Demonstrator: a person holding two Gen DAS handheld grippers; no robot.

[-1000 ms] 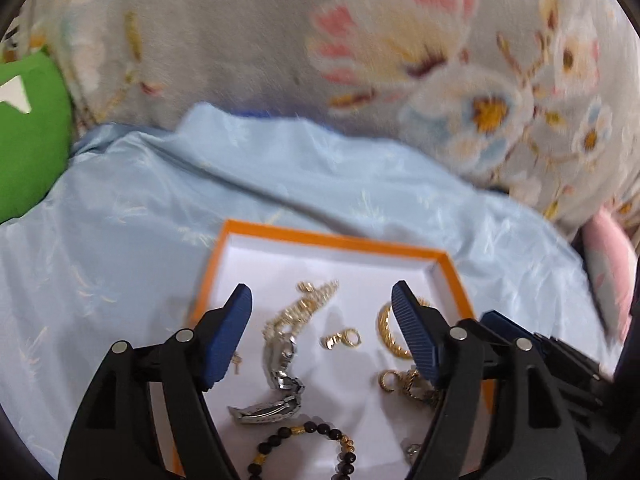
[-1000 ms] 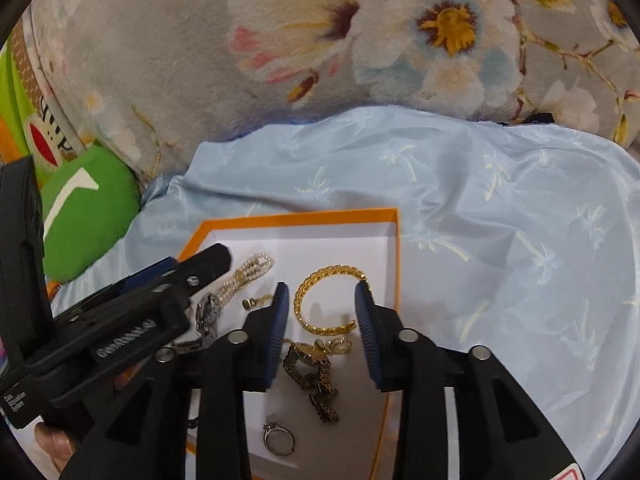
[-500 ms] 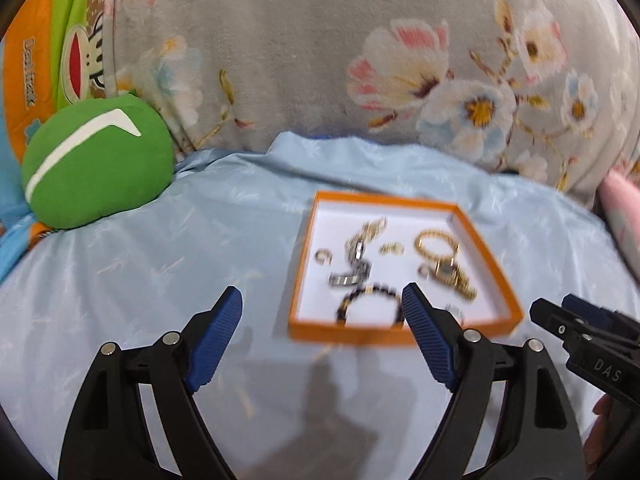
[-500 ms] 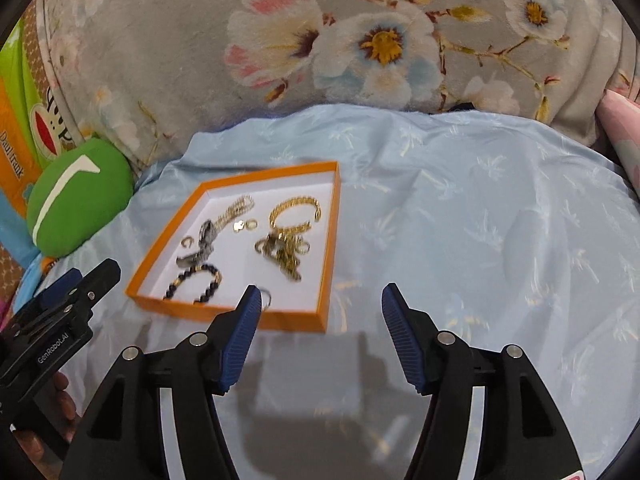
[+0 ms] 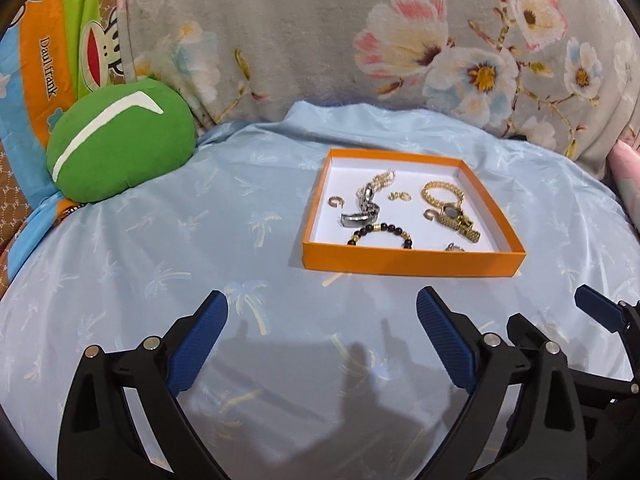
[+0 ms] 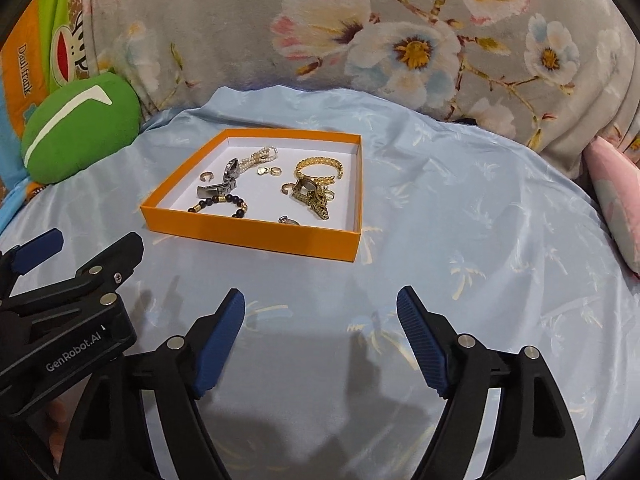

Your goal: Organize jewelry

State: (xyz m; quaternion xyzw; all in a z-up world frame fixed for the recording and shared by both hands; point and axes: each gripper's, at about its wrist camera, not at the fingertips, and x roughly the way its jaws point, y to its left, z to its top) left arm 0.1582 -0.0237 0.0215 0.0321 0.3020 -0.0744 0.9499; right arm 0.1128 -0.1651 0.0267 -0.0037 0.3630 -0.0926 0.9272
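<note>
An orange tray (image 5: 408, 262) with a white floor sits on the light blue sheet; it also shows in the right wrist view (image 6: 248, 236). Inside lie a silver watch (image 5: 362, 212), a pearl strand (image 5: 382, 180), a gold chain bracelet (image 5: 440, 194), a gold watch (image 5: 458, 220), a dark bead bracelet (image 5: 380, 232), small gold rings (image 5: 335, 201) and a silver ring (image 5: 455, 247). My left gripper (image 5: 322, 322) is open and empty, well in front of the tray. My right gripper (image 6: 320, 320) is open and empty, in front of the tray's right corner.
A green round cushion (image 5: 120, 144) lies at the back left. A grey floral pillow (image 5: 360, 40) runs along the back. A pink cushion (image 6: 616, 200) sits at the right edge. An orange cartoon-print cloth (image 5: 44, 60) is at far left.
Both grippers have pulled back from over the tray to well in front of it. The right jaws have opened wider. The jewelry stays in the tray.
</note>
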